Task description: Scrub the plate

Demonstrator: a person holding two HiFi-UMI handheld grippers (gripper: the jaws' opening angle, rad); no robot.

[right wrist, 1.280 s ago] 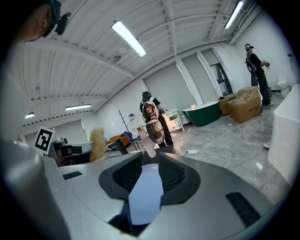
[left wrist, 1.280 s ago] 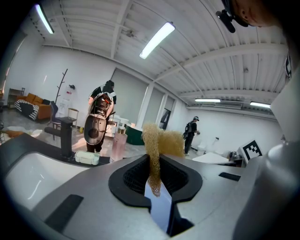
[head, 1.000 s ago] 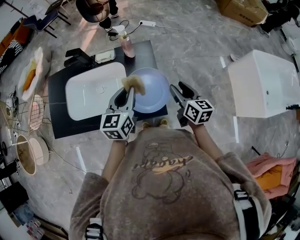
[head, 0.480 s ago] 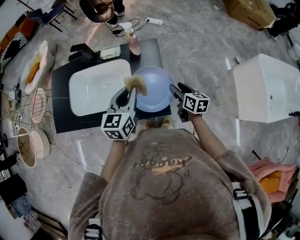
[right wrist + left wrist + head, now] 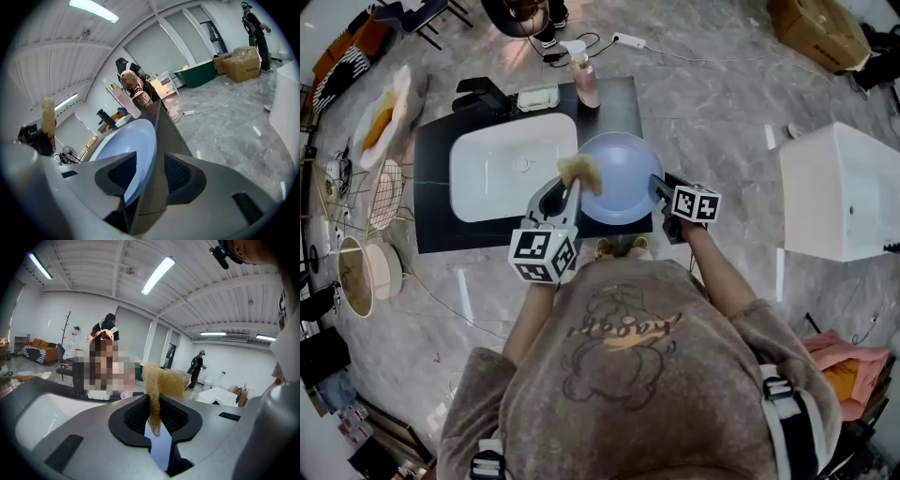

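Note:
A pale blue plate [image 5: 623,178] lies on the black counter [image 5: 441,234], right of the white sink [image 5: 511,167]. My left gripper [image 5: 565,187] is shut on a tan mesh scrubber [image 5: 579,170], which hangs over the plate's left edge. In the left gripper view the scrubber [image 5: 161,383] sticks up from the pinched jaws of the left gripper [image 5: 154,416]. My right gripper [image 5: 662,186] is at the plate's right rim. Its jaws have just been closing. In the right gripper view the plate's [image 5: 126,145] rim runs between the jaws of the right gripper [image 5: 150,173], with a gap still showing.
A black faucet [image 5: 483,94], a soap dish [image 5: 537,97] and a pink bottle [image 5: 584,80] stand at the counter's far side. Wire racks and baskets [image 5: 380,202] sit on the floor at left. A white tub [image 5: 844,187] stands at right. Another person stands beyond the counter.
My right gripper has dropped lower and closer to the plate's right rim. The left gripper with the scrubber has stayed about where it was.

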